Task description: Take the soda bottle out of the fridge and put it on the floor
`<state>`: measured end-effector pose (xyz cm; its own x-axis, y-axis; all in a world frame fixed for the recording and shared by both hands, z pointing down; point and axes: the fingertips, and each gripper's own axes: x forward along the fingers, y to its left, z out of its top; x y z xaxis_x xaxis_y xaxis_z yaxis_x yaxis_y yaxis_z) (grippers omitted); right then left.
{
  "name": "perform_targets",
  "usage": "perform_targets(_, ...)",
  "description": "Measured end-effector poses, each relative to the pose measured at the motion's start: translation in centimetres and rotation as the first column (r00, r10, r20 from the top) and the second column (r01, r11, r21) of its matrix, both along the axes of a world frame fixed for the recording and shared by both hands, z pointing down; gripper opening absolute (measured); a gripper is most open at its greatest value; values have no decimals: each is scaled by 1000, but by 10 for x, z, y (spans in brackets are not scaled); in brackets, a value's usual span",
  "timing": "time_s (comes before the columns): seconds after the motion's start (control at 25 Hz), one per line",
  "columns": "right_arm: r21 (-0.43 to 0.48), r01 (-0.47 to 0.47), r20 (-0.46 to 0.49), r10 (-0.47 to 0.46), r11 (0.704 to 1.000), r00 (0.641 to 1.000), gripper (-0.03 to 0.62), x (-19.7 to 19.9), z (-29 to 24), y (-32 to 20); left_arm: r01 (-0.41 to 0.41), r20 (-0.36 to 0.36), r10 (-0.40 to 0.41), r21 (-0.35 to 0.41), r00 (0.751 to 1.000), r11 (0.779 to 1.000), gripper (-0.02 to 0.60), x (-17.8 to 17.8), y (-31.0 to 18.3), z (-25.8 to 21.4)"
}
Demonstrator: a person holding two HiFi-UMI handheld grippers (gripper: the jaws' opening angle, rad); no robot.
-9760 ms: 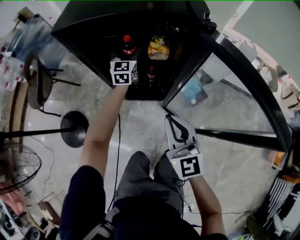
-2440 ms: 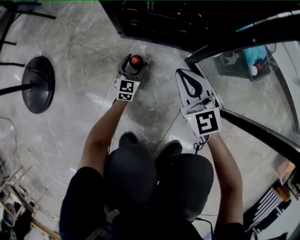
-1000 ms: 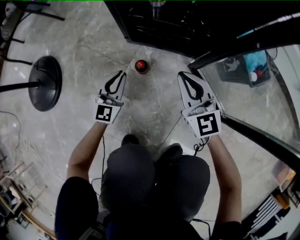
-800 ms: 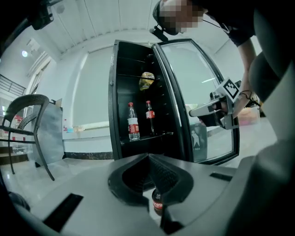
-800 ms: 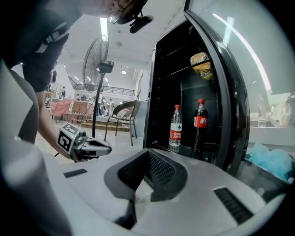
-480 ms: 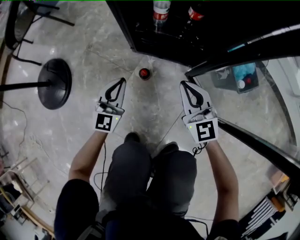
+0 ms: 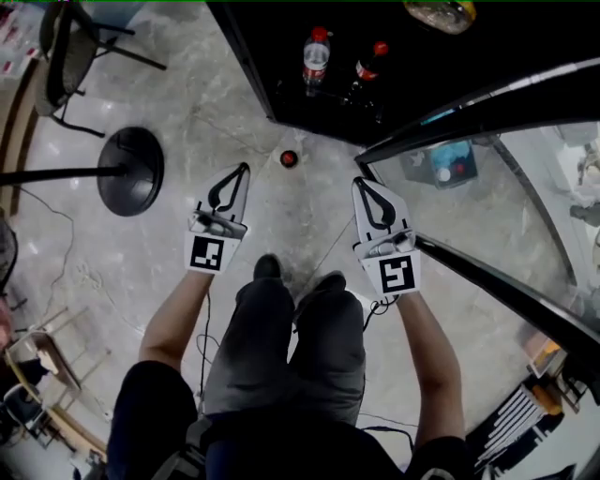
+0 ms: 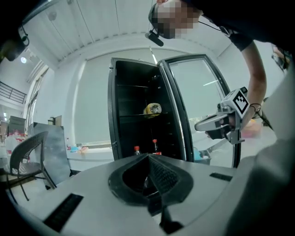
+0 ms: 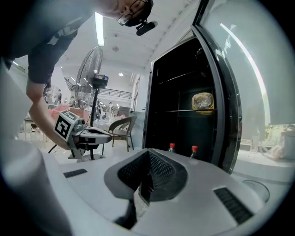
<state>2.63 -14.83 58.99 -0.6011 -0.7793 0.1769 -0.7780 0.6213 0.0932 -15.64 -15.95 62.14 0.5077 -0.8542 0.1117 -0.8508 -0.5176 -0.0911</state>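
The soda bottle [image 7: 289,158] stands upright on the marble floor just in front of the open black fridge [image 7: 281,37]; only its red cap shows from above. My left gripper [image 7: 245,169] hangs to the bottle's lower left, apart from it, shut and empty. My right gripper [image 7: 360,182] is level with it on the other side, jaws together with nothing between them. Both point toward the fridge. In the left gripper view the jaws [image 8: 150,160] meet, as they do in the right gripper view [image 9: 147,156]; the floor bottle is hidden in both.
Two more bottles [image 7: 316,56] [image 7: 365,64] stand on the fridge's bottom shelf, with a yellow bag [image 7: 439,11] above. The glass door [image 7: 487,178] swings open at the right. A fan stand's round base [image 7: 131,171] and a chair [image 7: 70,47] are at the left. The person's shoes [image 7: 267,267] are below the bottle.
The left gripper carried the bottle from the fridge to the floor, let go and shut. Over the last second both grippers and the camera rose away from the floor.
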Motion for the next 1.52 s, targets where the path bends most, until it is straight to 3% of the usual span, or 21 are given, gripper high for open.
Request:
perform_targets(0.52, -28, -83, 31, 84, 996, 996, 18, 10, -195, 16, 14, 22, -14, 29, 1000, 999, 23, 1, 13, -211)
perform_targets(0.88, -4, -126, 45, 126, 992, 991, 19, 16, -314, 28, 37, -13, -37, 61, 999, 997, 21, 1, 22, -339)
perform_targets(1.52, 24, -203, 102, 200, 979, 975, 20, 27, -470, 53, 41, -51, -37, 80, 998, 996, 22, 13, 37, -487)
